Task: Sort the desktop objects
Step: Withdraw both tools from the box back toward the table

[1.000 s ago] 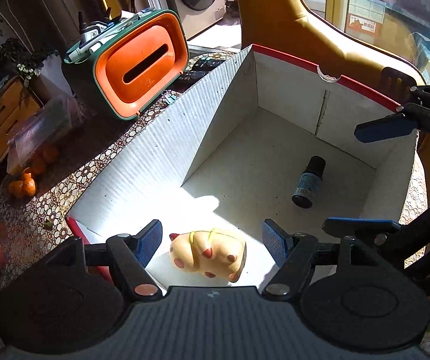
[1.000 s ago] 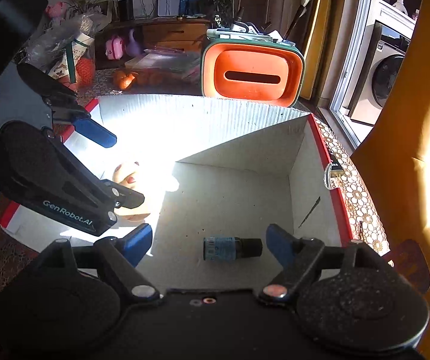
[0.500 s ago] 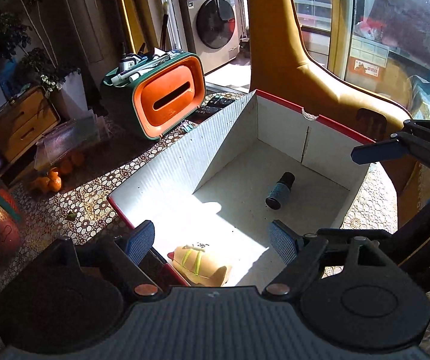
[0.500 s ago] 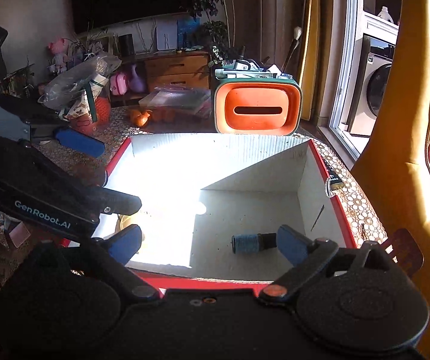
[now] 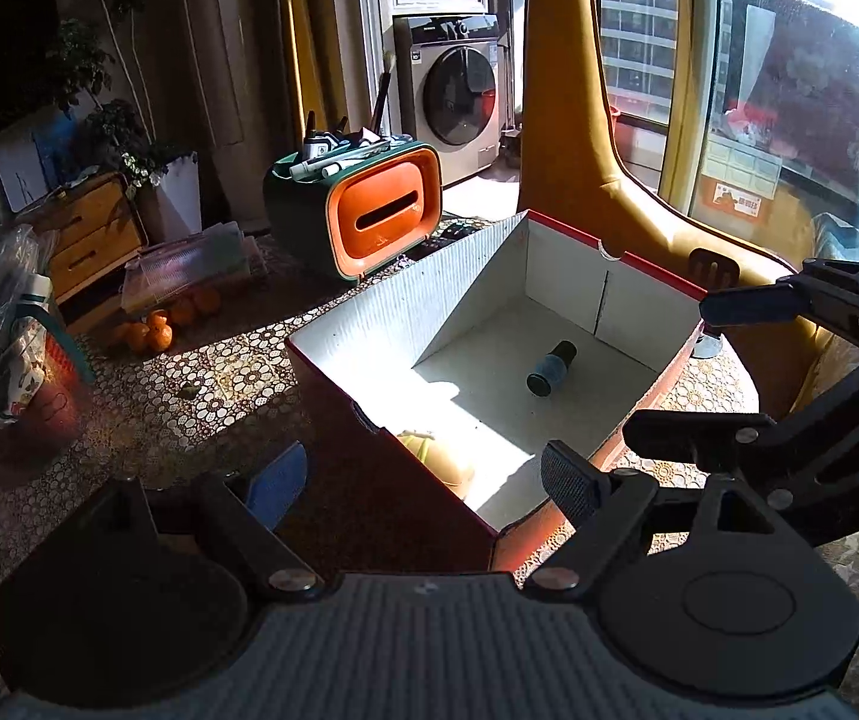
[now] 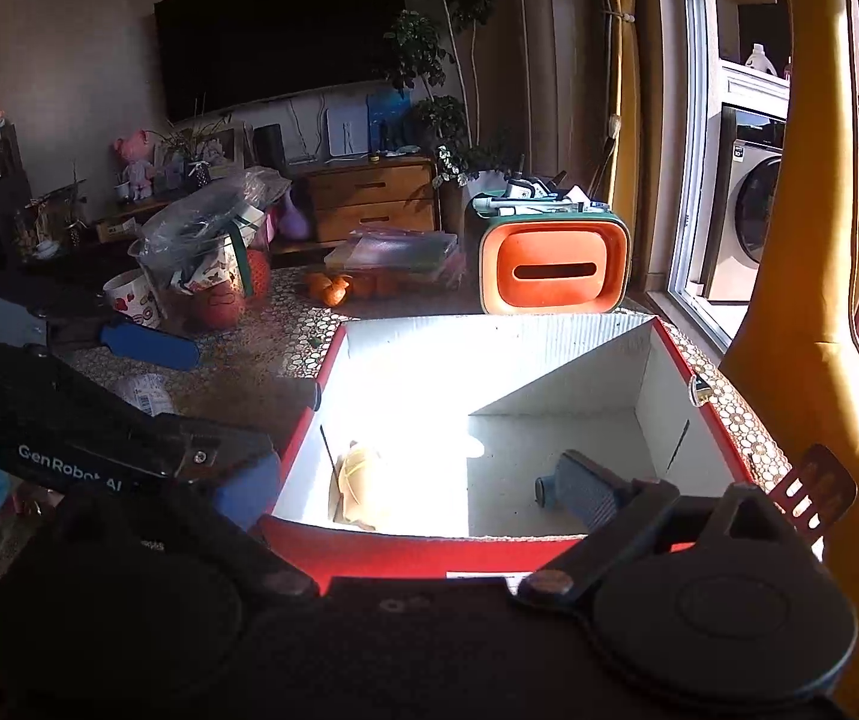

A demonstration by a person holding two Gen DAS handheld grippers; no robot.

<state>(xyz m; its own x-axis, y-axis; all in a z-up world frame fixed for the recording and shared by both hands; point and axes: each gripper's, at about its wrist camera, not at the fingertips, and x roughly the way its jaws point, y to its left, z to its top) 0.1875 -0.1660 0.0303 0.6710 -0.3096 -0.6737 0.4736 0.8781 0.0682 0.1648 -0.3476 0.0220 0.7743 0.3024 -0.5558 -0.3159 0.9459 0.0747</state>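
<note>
A red cardboard box (image 5: pixel 405 498) with a white inside stands on the patterned table; it also shows in the right wrist view (image 6: pixel 657 360). Inside lie a small dark bottle with a blue label (image 5: pixel 551 360) and a yellow toy (image 5: pixel 438 462), the toy also seen in the right wrist view (image 6: pixel 357 480). My left gripper (image 5: pixel 423 480) is open and empty, above the box's near corner. My right gripper (image 6: pixel 417 492) is open and empty, at the box's near wall; its right finger hides most of the bottle (image 6: pixel 542 489).
An orange and green organiser (image 5: pixel 369 222) holding pens stands beyond the box. Oranges (image 5: pixel 153 324) and a clear plastic case (image 5: pixel 189 264) lie at the far left. A yellow chair (image 5: pixel 597 168) stands behind the box. Bags and cups crowd the left edge.
Both grippers have pulled back and up out of the box, staying open. The toy and the bottle stay lying inside the box.
</note>
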